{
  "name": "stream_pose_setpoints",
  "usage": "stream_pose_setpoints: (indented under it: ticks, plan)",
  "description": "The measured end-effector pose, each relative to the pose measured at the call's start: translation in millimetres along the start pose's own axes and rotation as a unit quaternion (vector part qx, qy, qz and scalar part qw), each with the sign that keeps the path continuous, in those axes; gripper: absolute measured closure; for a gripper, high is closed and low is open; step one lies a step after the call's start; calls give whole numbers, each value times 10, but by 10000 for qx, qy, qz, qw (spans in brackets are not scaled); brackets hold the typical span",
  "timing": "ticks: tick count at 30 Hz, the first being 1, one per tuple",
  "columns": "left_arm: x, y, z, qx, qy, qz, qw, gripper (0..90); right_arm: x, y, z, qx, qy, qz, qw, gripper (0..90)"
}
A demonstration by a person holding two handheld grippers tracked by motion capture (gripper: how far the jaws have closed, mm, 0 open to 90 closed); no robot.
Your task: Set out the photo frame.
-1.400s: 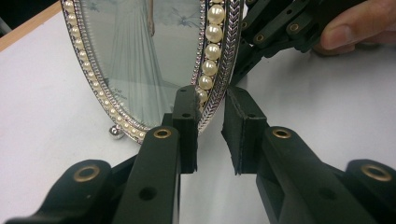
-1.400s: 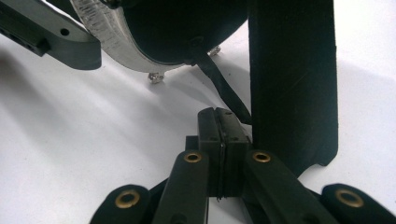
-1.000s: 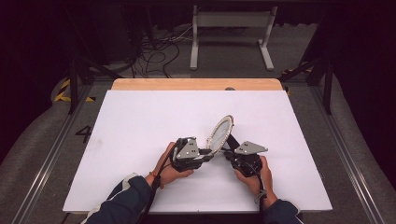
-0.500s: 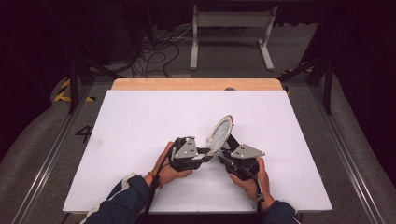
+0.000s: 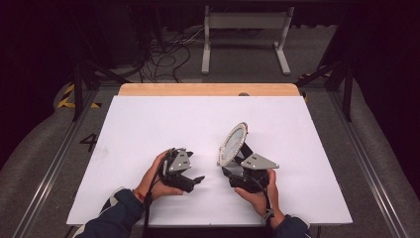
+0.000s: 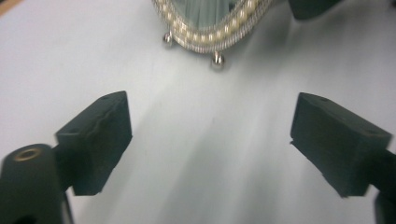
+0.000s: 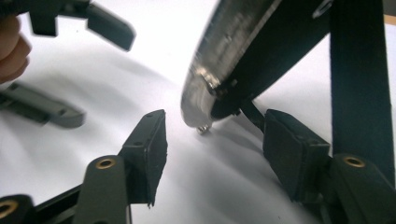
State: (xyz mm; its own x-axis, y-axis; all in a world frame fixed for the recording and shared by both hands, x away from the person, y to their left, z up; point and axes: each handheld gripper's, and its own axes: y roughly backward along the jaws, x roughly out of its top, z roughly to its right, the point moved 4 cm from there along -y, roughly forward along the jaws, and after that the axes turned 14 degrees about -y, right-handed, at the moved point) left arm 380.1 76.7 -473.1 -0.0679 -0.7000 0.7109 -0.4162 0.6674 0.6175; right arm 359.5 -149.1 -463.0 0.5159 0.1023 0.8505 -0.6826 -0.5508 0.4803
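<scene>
We see our left gripper (image 5: 199, 179), fingers (image 6: 95, 140) just opened wide, empty, lower centre. Right gripper (image 5: 229, 171), fingers just parting, flanks the untouched standing mirror (image 5: 233, 144) on the worktop (image 5: 148, 124).

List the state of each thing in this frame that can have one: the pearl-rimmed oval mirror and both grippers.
Oval standing mirror with pearl-beaded silver rim: upright, tilted back on its black rear stand, resting on the white table, ungripped.
Left gripper: open, empty, apart from the mirror.
Right gripper: open, its jaws having just been opening, flanking the mirror's base without pressing.
</scene>
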Motion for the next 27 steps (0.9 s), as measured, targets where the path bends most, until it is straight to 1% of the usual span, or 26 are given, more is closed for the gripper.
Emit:
stream_pose_setpoints:
  ticks: [1, 2, 3, 4, 6, 9, 10, 11, 12, 13, 14, 16, 17, 19, 21, 23, 25, 27]
  plan:
    - [0, 0, 0, 0, 0, 0, 10000, 99, 0, 0, 0, 0, 0, 0, 10000, 391]
    - [-40, 47, 19, 0, 71, 45, 10000, 99, 7, -10, -10, -28, -12, 13, 10000, 378]
    - [-71, 84, 23, -10, 48, 43, 10000, 81, 19, -25, -18, -49, -22, 25, 10000, 367]
    - [-102, 123, 32, 14, 111, 33, 9999, 67, 27, -34, -20, -60, -42, 33, 10000, 358]
    - [-171, 205, 29, 41, 271, 83, 9996, 60, 44, -63, -18, -54, -169, 59, 9998, 352]
    - [-275, 287, 35, 142, 424, 8, 9990, 57, 65, -104, -21, -44, -312, 75, 9995, 337]
    - [-299, 302, 41, 154, 423, -19, 9990, 57, 79, -122, -26, -54, -493, 133, 9987, 330]
    - [-336, 326, 49, 212, 388, -108, 9990, 58, 88, -133, -24, -58, -621, 155, 9979, 323]
    - [-360, 340, 56, 240, 386, -150, 9989, 58, 99, -153, -27, -63, -810, 156, 9966, 319]
    - [-384, 355, 58, 259, 384, -188, 9987, 58, 105, -167, -32, -96, -852, 166, 9962, 320]
    - [-393, 366, 57, 274, 374, -219, 9987, 59, 108, -185, -30, -185, -814, 186, 9963, 327]
    - [-395, 398, 48, 314, 379, -223, 9985, 62, 111, -206, -25, -204, -850, 218, 9959, 349]
    - [-391, 409, 35, 341, 359, -201, 9986, 64, 115, -213, -28, -259, -871, 275, 9955, 367]
    - [-394, 431, 26, 383, 405, -181, 9983, 65, 131, -224, -39, -302, -831, 359, 9954, 406]
    - [-414, 447, 29, 435, 412, -216, 9980, 66, 132, -244, -49, -406, -813, 342, 9953, 424]
    - [-432, 464, 34, 467, 430, -235, 9977, 66, 127, -274, -59, -388, -848, 327, 9951, 419]
    - [-443, 479, 36, 500, 436, -261, 9975, 66, 122, -294, -57, -466, -830, 325, 9949, 436]
    - [-445, 481, 50, 512, 432, -273, 9974, 66, 126, -300, -42, -517, -841, 368, 9944, 482]
